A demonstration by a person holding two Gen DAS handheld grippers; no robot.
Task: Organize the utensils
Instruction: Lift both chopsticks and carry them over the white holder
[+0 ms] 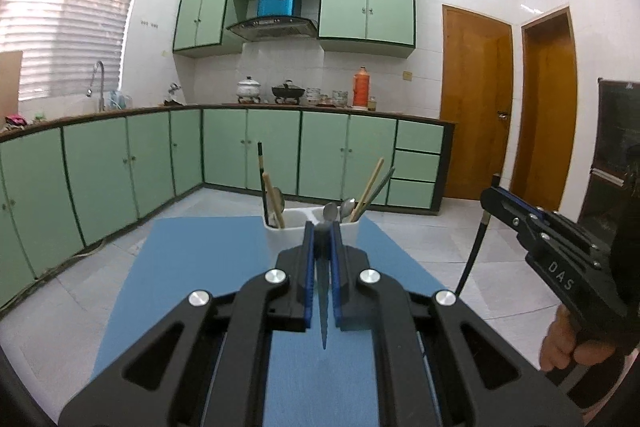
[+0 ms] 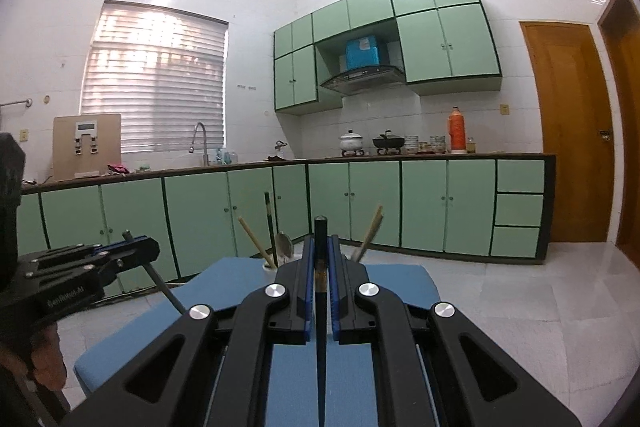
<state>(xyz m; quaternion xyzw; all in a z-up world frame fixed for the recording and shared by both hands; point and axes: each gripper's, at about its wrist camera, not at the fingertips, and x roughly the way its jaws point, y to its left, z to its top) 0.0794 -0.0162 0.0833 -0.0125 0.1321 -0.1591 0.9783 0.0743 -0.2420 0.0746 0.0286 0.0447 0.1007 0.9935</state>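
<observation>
Pinching a slim dark-handled metal utensil, the left gripper is seen with its blue-padded fingers pressed against the handle, the pointed end hanging towards the camera. A black chopstick is clamped in the same way between the fingers of the right gripper, its upper end standing above the pads. Just beyond both, a white two-compartment plastic holder is set on the blue table mat; wooden chopsticks and steel spoons are held upright or leaning in it.
</observation>
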